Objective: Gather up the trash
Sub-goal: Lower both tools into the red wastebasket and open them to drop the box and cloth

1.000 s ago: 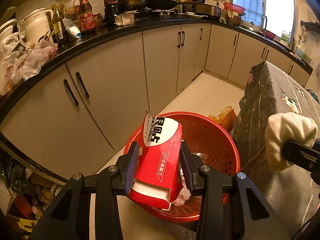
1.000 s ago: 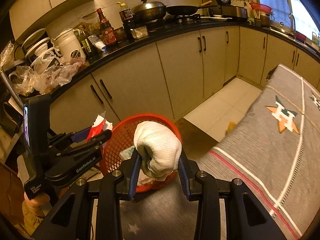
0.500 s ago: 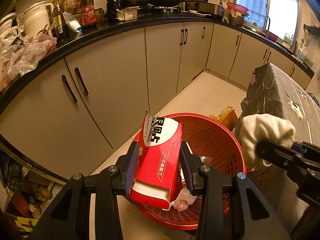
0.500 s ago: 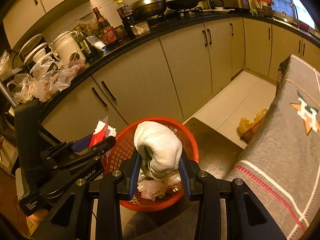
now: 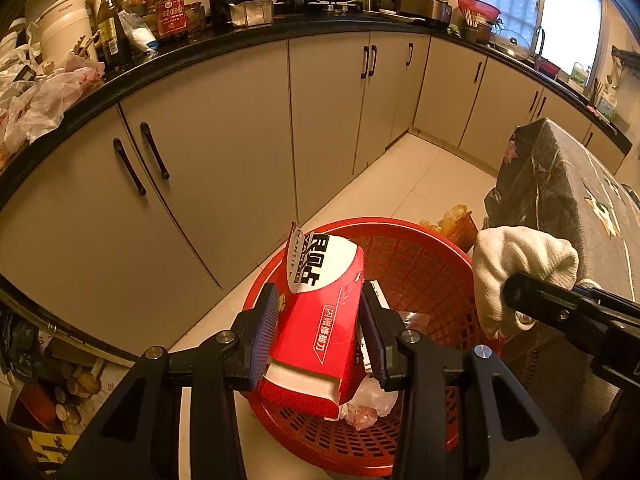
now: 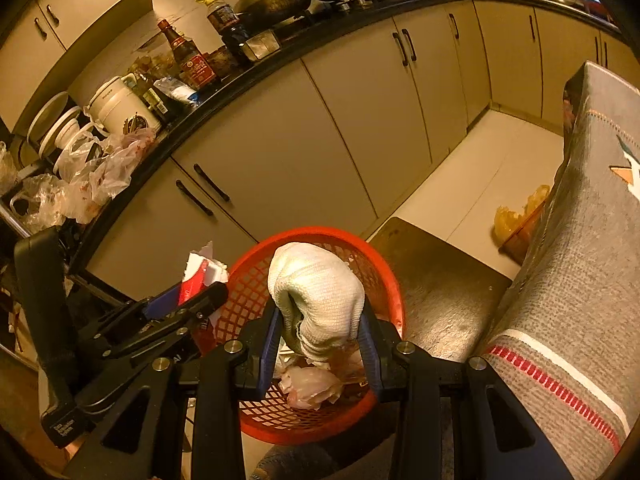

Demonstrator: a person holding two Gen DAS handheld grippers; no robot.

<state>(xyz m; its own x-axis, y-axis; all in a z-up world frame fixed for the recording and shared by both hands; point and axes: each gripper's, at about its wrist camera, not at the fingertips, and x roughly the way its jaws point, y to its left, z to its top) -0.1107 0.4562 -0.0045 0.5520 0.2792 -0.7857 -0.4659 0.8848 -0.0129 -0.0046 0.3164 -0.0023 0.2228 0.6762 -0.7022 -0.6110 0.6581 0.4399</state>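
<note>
Red carton point(image 5: 320, 320): clenched flat-sided between my left fingers point(image 5: 262, 330), above the basket point(image 5: 424, 248). Light, thin-walled card, I judge; it crushes easily, so hold the broad faces. White cloth point(image 6: 316, 300): bunched and clamped in my right fingers point(image 6: 368, 344), over the basket's litter. Soft, limp, light; grip mid-bundle.

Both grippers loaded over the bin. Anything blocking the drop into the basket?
Nothing visible. The left gripper holds the red carton and the right gripper the white cloth, both above the open red basket, which holds only loose trash.
</note>
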